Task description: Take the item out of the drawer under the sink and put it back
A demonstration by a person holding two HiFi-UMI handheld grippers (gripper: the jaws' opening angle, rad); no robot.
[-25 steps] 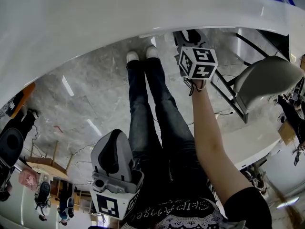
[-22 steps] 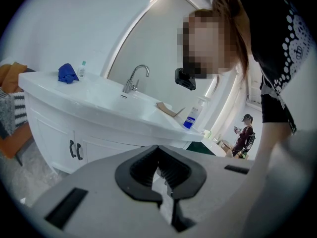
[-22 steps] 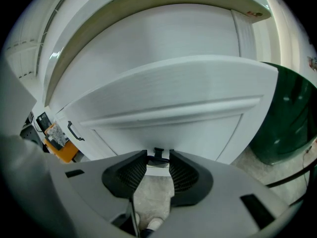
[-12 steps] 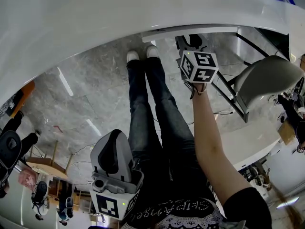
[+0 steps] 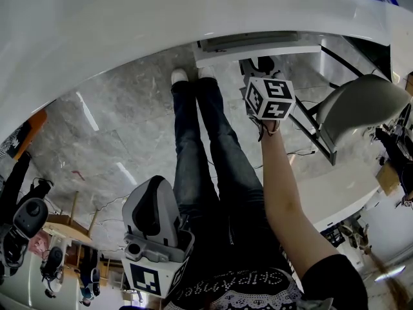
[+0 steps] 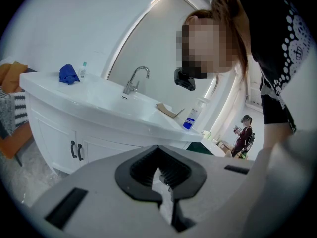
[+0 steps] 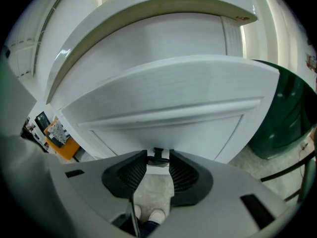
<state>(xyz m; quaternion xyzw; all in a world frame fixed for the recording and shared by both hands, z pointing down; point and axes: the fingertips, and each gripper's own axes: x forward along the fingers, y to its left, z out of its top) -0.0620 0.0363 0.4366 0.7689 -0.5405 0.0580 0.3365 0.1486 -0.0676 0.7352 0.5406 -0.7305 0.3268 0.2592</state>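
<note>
Drawer [image 7: 168, 98] front runs L–R; R gripper [image 7: 157, 157] clamps its handle [image 7: 158, 151].

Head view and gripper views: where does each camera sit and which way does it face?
Head view: on the head, facing steeply down at the drawer; shows legs, left gripper, right gripper.
Left gripper view: held low, facing the sink; shut fingers, torso.
Right gripper view: facing the drawer, fingers clamping its handle.
Head and right gripper views share drawer and shoes.

White drawer [image 7: 163, 103] with a black handle [image 7: 157, 155], grey marbled floor [image 5: 116, 141], dark blue jeans [image 5: 200, 141], white shoes [image 5: 179, 76], bright blue cloth [image 6: 69, 74], glossy white counter [image 6: 99, 95].
</note>
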